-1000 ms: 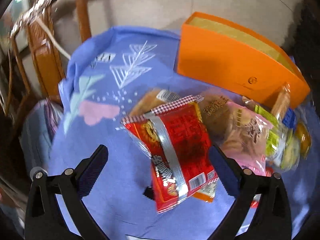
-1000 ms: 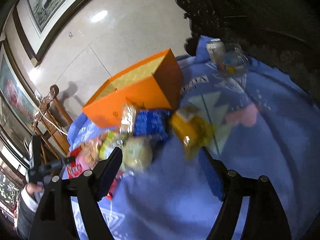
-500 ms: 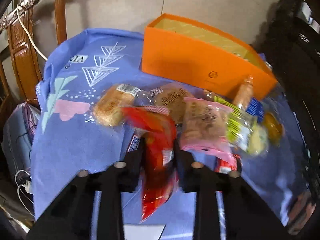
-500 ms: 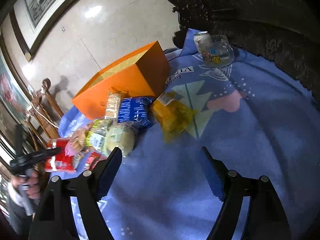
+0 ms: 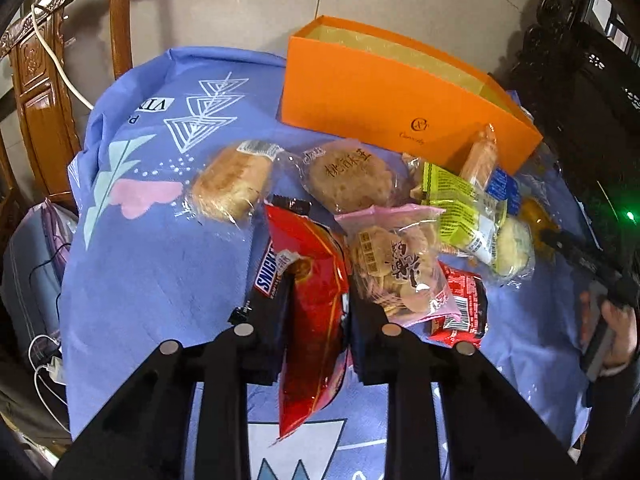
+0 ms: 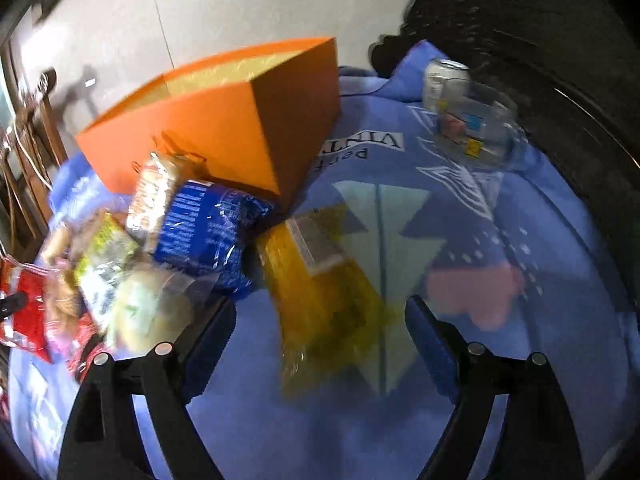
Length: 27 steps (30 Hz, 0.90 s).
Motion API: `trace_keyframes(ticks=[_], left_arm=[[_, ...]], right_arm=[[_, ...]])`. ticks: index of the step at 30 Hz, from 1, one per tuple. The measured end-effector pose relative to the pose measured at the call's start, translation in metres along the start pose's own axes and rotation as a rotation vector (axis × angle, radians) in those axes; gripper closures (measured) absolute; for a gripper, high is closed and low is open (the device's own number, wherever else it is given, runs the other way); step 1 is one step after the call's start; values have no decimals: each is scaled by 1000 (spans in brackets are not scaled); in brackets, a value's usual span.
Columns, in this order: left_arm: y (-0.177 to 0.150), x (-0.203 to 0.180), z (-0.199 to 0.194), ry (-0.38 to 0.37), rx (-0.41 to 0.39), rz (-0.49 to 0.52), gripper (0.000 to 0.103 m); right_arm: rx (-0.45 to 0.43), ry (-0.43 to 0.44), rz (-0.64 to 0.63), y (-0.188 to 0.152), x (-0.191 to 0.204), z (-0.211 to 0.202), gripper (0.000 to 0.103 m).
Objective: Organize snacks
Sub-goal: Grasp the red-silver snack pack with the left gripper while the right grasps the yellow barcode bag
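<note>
My left gripper (image 5: 316, 312) is shut on a red snack bag (image 5: 316, 276), which stands edge-on between the black fingers above the blue cloth. An open orange box (image 5: 384, 108) stands behind the snack pile. My right gripper (image 6: 320, 336) hangs low over the cloth with its jaws opening. A yellow packet (image 6: 320, 288) lies between its blue pads, which do not touch it. The picture there is blurred by motion. A blue packet (image 6: 204, 232) lies left of the yellow one, against the orange box (image 6: 208, 136).
Around the red bag lie a Snickers bar (image 5: 272, 272), a bread roll (image 5: 230, 188), a round cookie pack (image 5: 352, 180), a pink cookie bag (image 5: 396, 268) and a green pack (image 5: 460, 208). A glass bowl (image 6: 472, 120) sits far right. A wooden chair (image 5: 36, 92) stands at left.
My left gripper went from wide open to shut on the red bag, which now stands edge-on. My right gripper swung closer to the yellow packet and its jaws widened.
</note>
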<state>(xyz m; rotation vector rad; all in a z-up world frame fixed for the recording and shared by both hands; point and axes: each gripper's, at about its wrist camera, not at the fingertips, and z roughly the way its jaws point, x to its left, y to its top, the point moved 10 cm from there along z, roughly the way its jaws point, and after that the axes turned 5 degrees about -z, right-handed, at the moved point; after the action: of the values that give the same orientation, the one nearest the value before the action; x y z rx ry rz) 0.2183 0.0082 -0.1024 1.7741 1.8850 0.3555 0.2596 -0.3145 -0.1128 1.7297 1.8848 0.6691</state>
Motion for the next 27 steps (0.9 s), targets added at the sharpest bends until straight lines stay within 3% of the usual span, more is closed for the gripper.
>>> trace_keyframes(ticks=[1, 2, 3, 5, 7, 10, 12, 13, 14, 18, 19, 20, 21, 22, 24, 27], left_arm=[[-1, 0, 2, -5, 4, -5, 77], [-1, -1, 4, -7, 12, -13, 72], [-2, 0, 6, -6, 16, -19, 67], [-4, 1, 10, 6, 24, -28, 41], [-3, 2, 10, 19, 10, -27, 33], [-3, 1, 12, 18, 12, -32, 34], [-9, 0, 15, 32, 30, -18, 46], [-13, -1, 17, 40, 47, -8, 61], [-17, -2, 18, 38, 61, -2, 62], [-32, -1, 15, 22, 71, -15, 60], [-36, 0, 17, 19, 80, -28, 50], [-40, 1, 19, 24, 91, -45, 32], [-45, 3, 21, 34, 104, -60, 27], [-50, 4, 24, 40, 108, -68, 27], [-56, -2, 28, 23, 108, -60, 38], [-59, -3, 25, 50, 100, -51, 41]], right_arm=[[10, -3, -18, 3, 2, 6, 18], [35, 25, -41, 4, 9, 14, 45], [65, 38, -52, 2, 12, 19, 64], [83, 7, -114, 2, 19, 18, 66], [80, -5, -153, -2, 27, 9, 67], [51, 8, -118, -11, 26, -7, 67], [21, 62, -38, -17, 21, -22, 67], [0, 98, 12, -20, 16, -32, 67], [-10, 116, 38, -22, 16, -38, 67], [-29, 172, 87, -33, 19, -58, 67], [-30, 178, 89, -35, 20, -60, 67], [-32, 184, 87, -39, 23, -64, 67], [-33, 185, 85, -40, 25, -65, 67], [-33, 189, 83, -42, 28, -67, 67], [-35, 199, 75, -46, 35, -72, 67], [-44, 209, 64, -50, 41, -82, 67]])
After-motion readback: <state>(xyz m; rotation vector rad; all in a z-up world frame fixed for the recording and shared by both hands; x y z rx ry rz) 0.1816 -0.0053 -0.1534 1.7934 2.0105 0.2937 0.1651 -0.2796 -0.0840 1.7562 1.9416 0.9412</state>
